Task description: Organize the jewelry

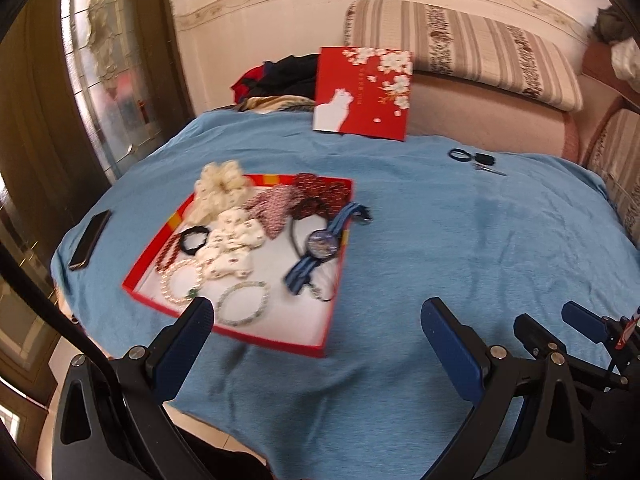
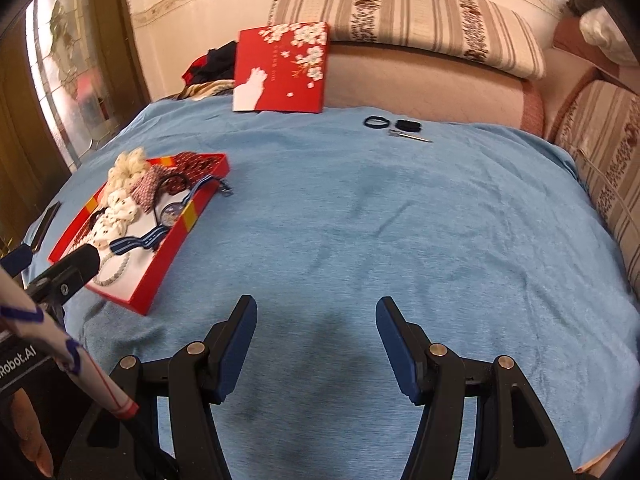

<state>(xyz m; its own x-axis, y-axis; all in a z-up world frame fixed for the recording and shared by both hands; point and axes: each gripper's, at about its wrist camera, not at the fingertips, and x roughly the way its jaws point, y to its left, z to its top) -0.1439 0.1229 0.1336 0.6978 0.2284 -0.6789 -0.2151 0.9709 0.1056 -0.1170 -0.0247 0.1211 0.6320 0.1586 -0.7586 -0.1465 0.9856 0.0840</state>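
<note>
1. While both hang over the fuzzy blue blanket (image 2: 360, 220), the left gripper (image 1: 316, 320) and right gripper (image 2: 316, 320) gape, holding nothing.
2. At ten o'clock, a shallow red cardboard tray (image 1: 256, 336) holds bead bracelets (image 1: 244, 304), a striped-strap watch (image 1: 320, 244), and fabric scrunchies (image 1: 236, 240).
3. At twelve, a flat floral lid (image 1: 364, 92) leans.

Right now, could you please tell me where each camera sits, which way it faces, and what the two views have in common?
Left wrist: on the left gripper, angled down at the red box of jewelry on the blue blanket; its open fingers and the right gripper show.
Right wrist: on the right gripper, angled down at bare blanket; its open fingers, a left gripper finger and a hand show.
Shared: red box, blanket, upright red lid, striped cushion.
</note>
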